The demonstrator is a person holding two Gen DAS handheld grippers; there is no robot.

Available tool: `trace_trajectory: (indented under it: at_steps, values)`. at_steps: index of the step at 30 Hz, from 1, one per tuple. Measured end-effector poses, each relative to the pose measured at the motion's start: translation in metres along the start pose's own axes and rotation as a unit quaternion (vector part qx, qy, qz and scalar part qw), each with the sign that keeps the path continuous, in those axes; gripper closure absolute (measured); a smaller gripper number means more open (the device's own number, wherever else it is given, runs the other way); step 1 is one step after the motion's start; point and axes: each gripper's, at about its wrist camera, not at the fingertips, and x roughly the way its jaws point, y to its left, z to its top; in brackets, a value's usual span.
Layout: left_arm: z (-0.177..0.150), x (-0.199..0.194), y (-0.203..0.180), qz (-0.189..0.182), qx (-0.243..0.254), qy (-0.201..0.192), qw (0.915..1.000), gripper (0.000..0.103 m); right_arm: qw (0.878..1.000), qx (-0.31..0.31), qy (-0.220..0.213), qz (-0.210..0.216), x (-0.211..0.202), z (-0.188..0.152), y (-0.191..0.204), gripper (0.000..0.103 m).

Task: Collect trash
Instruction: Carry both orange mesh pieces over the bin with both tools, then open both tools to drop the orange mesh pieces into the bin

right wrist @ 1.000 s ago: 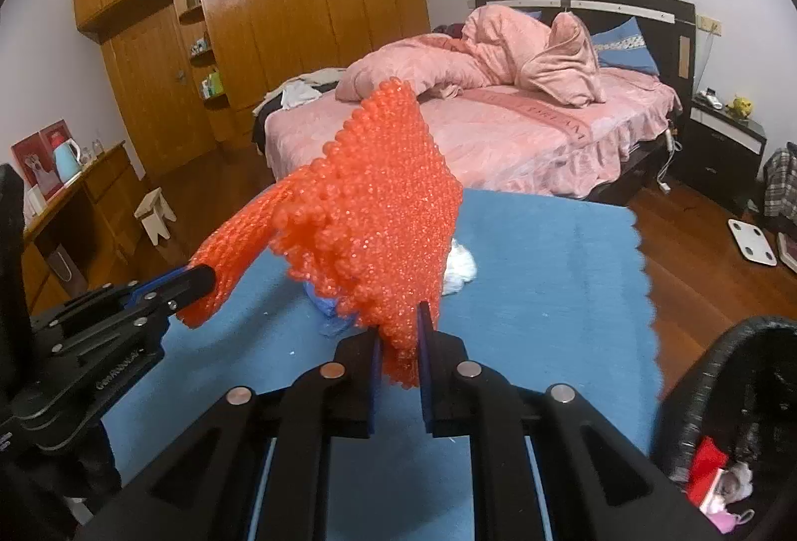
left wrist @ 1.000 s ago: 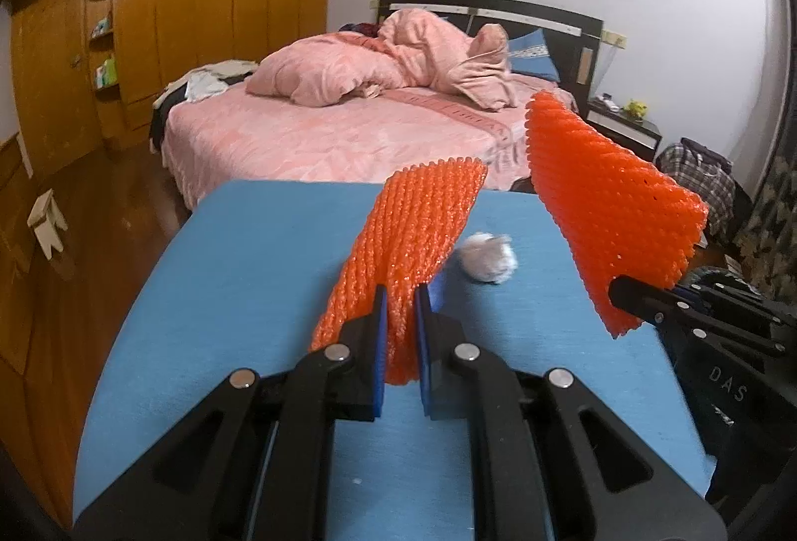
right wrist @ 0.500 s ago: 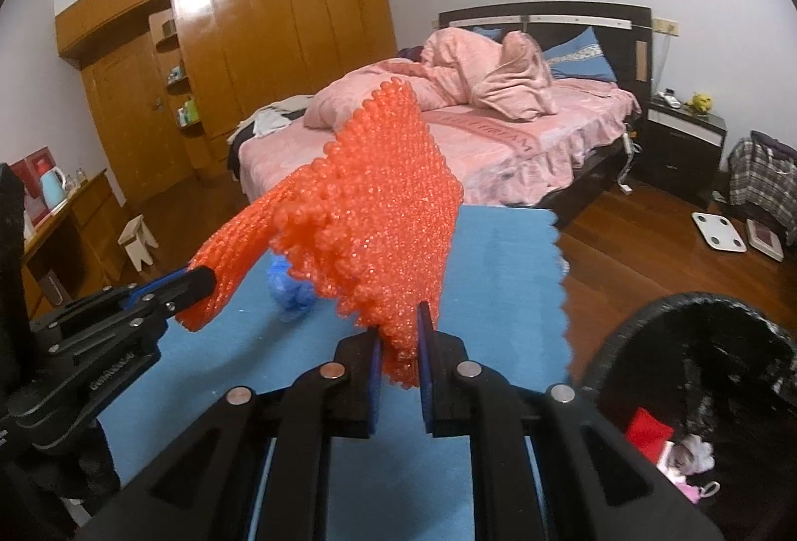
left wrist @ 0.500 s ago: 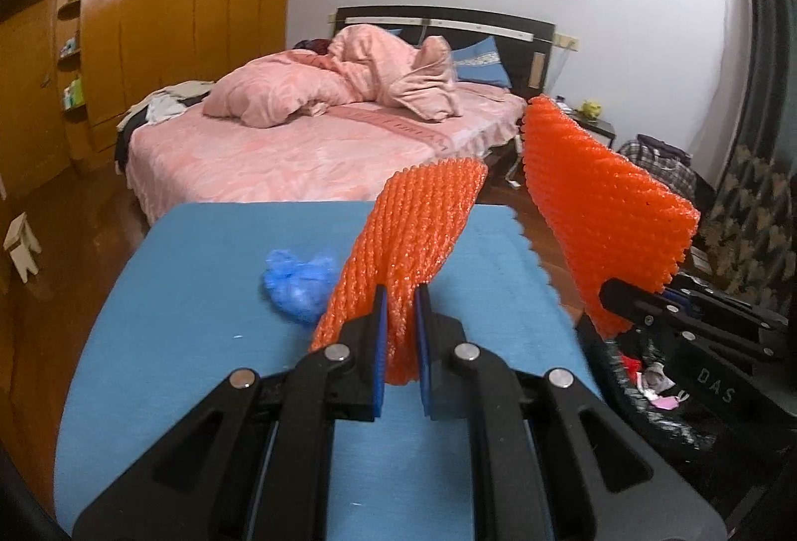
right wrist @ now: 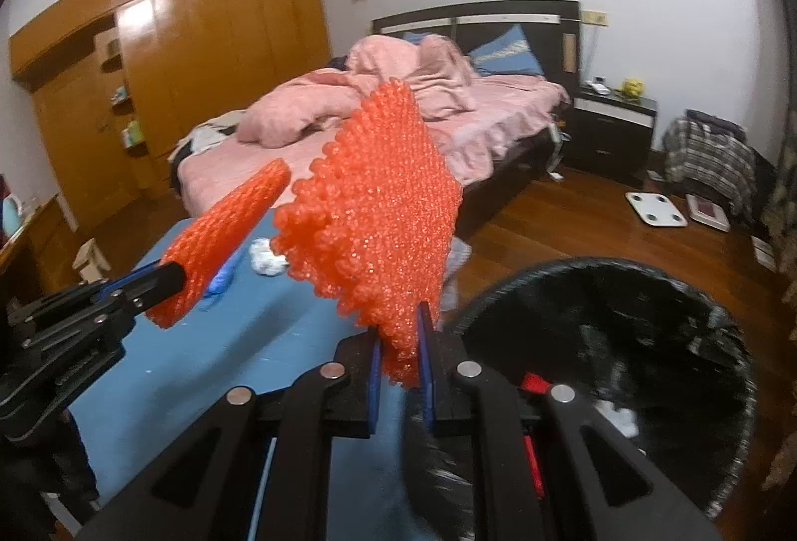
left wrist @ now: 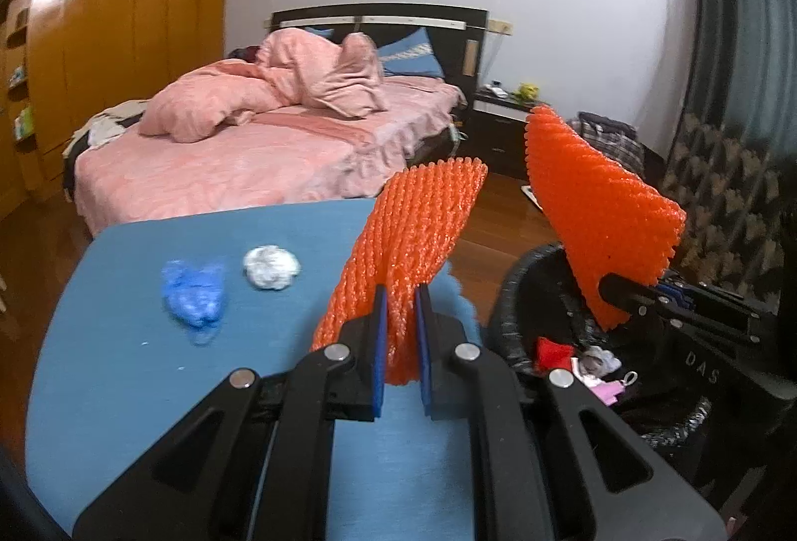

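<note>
Two orange foam nets point(left wrist: 418, 232) point(right wrist: 383, 212), one pinched in each tool point(left wrist: 400, 341) point(right wrist: 401, 361), one black bin point(right wrist: 647, 292)

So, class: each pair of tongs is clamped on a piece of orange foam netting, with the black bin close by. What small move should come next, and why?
Probably carry the right tongs a little further over the black bin before letting go. Their orange net piece stands above the blue table beside the rim, not clearly over the opening. The left tongs, shut on the other net piece, are further from it.
</note>
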Motion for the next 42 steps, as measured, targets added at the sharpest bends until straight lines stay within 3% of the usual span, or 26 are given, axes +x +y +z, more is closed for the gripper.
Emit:
trace_trajectory:
  at_steps: [18, 32, 35, 36, 38, 42]
  values:
    - [-0.003, 0.037, -0.097, -0.088, 0.062, 0.013, 0.9941, 0.093, 0.994, 0.052, 0.004, -0.098, -0.032, -0.03, -0.109, 0.09]
    - [-0.014, 0.09, -0.151, -0.135, 0.09, 0.056, 0.9852, 0.092, 0.988, 0.081, 0.026, -0.127, -0.024, -0.048, -0.149, 0.09]
    - [-0.015, 0.099, -0.156, -0.15, 0.089, 0.074, 0.9819, 0.084, 0.987, 0.082, 0.033, -0.132, -0.02, -0.05, -0.154, 0.088]
    - [-0.016, 0.102, -0.156, -0.153, 0.086, 0.08, 0.9812, 0.074, 0.987, 0.082, 0.034, -0.134, -0.019, -0.05, -0.155, 0.088]
    - [-0.017, 0.105, -0.153, -0.158, 0.075, 0.085, 0.9809, 0.058, 0.987, 0.083, 0.037, -0.135, -0.018, -0.051, -0.156, 0.079]
    - [-0.017, 0.102, -0.138, -0.143, 0.063, 0.078, 0.9847, 0.041, 0.985, 0.084, 0.035, -0.144, -0.021, -0.054, -0.159, 0.06]
